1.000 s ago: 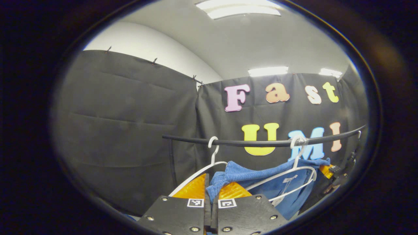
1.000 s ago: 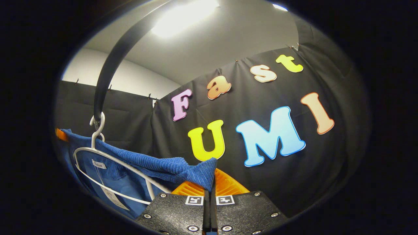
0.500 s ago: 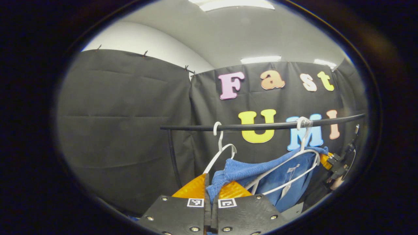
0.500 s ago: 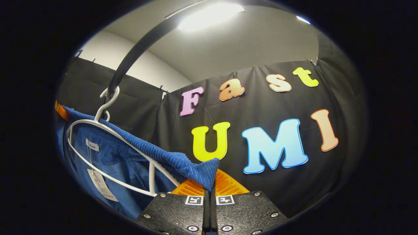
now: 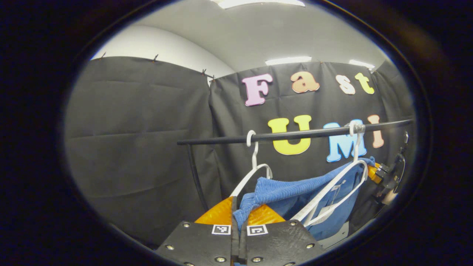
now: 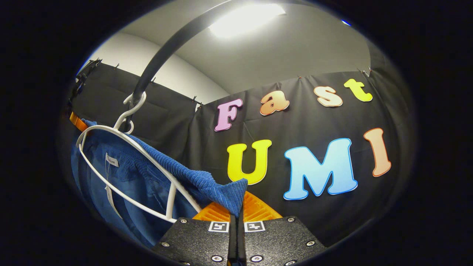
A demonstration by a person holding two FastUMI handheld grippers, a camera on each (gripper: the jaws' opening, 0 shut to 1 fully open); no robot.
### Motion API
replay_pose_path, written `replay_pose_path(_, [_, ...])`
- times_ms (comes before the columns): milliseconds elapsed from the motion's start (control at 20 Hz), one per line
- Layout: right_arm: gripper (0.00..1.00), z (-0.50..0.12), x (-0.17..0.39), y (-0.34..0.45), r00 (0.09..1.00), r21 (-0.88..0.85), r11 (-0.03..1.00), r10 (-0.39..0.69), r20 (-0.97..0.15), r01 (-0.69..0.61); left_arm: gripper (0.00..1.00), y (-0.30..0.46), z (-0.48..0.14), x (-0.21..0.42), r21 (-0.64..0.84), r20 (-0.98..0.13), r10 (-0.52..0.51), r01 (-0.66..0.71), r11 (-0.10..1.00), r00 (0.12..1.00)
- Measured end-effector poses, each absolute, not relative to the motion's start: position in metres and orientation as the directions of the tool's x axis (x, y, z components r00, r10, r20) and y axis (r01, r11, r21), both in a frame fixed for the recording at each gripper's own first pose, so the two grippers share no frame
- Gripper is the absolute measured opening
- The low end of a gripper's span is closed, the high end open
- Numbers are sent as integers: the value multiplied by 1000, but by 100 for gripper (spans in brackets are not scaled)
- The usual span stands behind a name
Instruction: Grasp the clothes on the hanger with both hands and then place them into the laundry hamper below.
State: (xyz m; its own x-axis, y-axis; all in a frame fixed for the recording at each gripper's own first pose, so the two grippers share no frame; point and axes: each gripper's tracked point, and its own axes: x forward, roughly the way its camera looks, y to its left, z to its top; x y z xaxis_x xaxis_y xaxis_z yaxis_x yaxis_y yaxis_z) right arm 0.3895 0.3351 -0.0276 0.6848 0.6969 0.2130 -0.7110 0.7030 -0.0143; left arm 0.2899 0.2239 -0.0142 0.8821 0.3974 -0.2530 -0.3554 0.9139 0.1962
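Grasping looks done on both sides; the left gripper [image 5: 239,221] has its fingers pressed together on a bunched corner of the blue garment [image 5: 292,192], and the right gripper [image 6: 236,214] is likewise closed on the other ribbed corner, cloth pinched between the pads with almost no gap showing. In the left gripper view the right gripper also shows farther off at the right edge, beyond the cloth.

Garment is not free of the hanger [image 6: 122,155]; in the right gripper view the white wire loop runs inside the waistband, the cloth draped over its upper arm and hanging below it, with a tag dangling inside; the hanger is tilted, its hook caught on the black rail [image 5: 295,135]. A second, bare hanger [image 5: 255,166] hangs on the same rail just to the left of the garment, close to the cloth near the left gripper.

So I judge the task at its middle: both holds made, the pull off the hanger begun but not finished, the lowering and the release not yet done. The hamper lies somewhere below. What remains is to slide the waistband clear of the hanger's ends, which may snag and drag the hanger along the rail; then to carry the cloth down and open both grippers over the hamper.
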Motion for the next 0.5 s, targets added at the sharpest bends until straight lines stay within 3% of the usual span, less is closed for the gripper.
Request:
replay_pose_path(100, [1, -29, 385, 334, 684, -42, 706, 698, 212, -707, 5, 225, -34, 284, 150, -275, 382, -354, 923, 882])
replay_pose_path(150, [1, -32, 384, 334, 681, -48, 703, 701, 211, -709, 1, 228, -42, 281, 128, -283, 382, -360, 924, 880])
replay_pose_path(300, [1, -38, 386, 334, 676, -76, 700, 708, 204, -710, 1, 230, -67, 274, 61, -297, 383, -383, 922, 875])
replay_pose_path(350, [1, -40, 388, 334, 678, -83, 702, 707, 199, -708, 5, 232, -75, 275, 41, -301, 387, -394, 918, 871])
replay_pose_path(400, [1, -46, 389, 335, 677, -84, 698, 713, 185, -712, 1, 231, -84, 273, 22, -312, 385, -399, 917, 869])
replay_pose_path(450, [1, -54, 392, 334, 684, -85, 701, 710, 164, -708, 5, 227, -93, 266, 6, -325, 378, -398, 917, 867])
replay_pose_path(500, [1, -63, 395, 329, 692, -89, 706, 707, 144, -702, 1, 223, -102, 265, -2, -340, 372, -396, 918, 864])
